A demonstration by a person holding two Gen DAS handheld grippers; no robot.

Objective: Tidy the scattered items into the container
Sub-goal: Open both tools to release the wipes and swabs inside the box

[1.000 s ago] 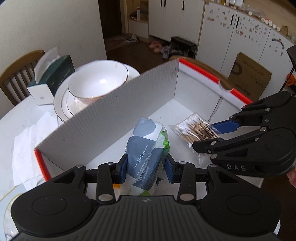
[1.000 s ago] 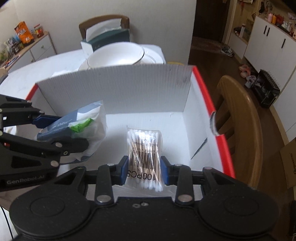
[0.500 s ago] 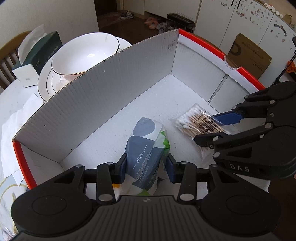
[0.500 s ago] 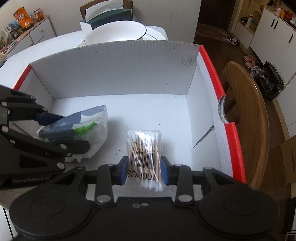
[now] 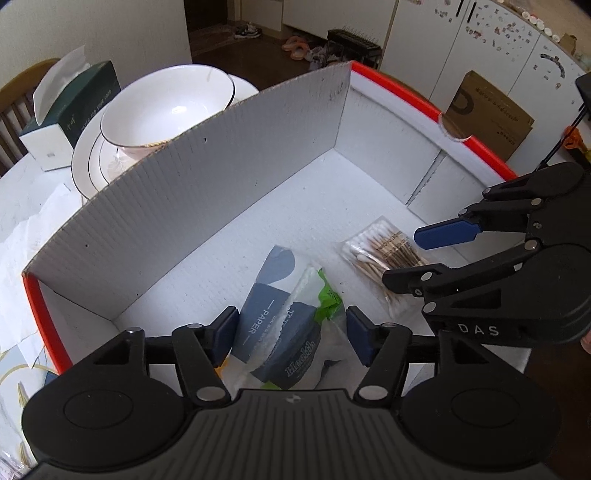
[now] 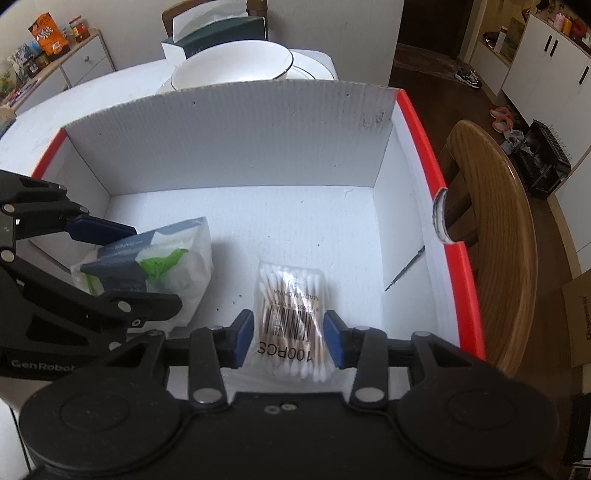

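A white cardboard box with a red rim [image 5: 402, 90] [image 6: 424, 136] stands on the table. A blue-and-white tissue pack [image 5: 284, 314] [image 6: 162, 266] lies on the box floor between the spread fingers of my left gripper [image 5: 291, 334], which is open around it. A clear bag of cotton swabs [image 6: 291, 314] [image 5: 380, 251] lies on the floor to its right, between the parted fingers of my right gripper [image 6: 290, 338], which is open too. Each gripper shows in the other's view.
Behind the box's tall back wall are a white bowl on plates [image 5: 166, 107] [image 6: 236, 66] and a dark green tissue box [image 5: 70, 110] [image 6: 218, 33]. A wooden chair [image 6: 495, 236] stands right of the box. White paper [image 5: 22, 236] lies on the table.
Both grippers lowered into the box and opened. The tissue pack and the swab bag are released and now rest on the box floor.
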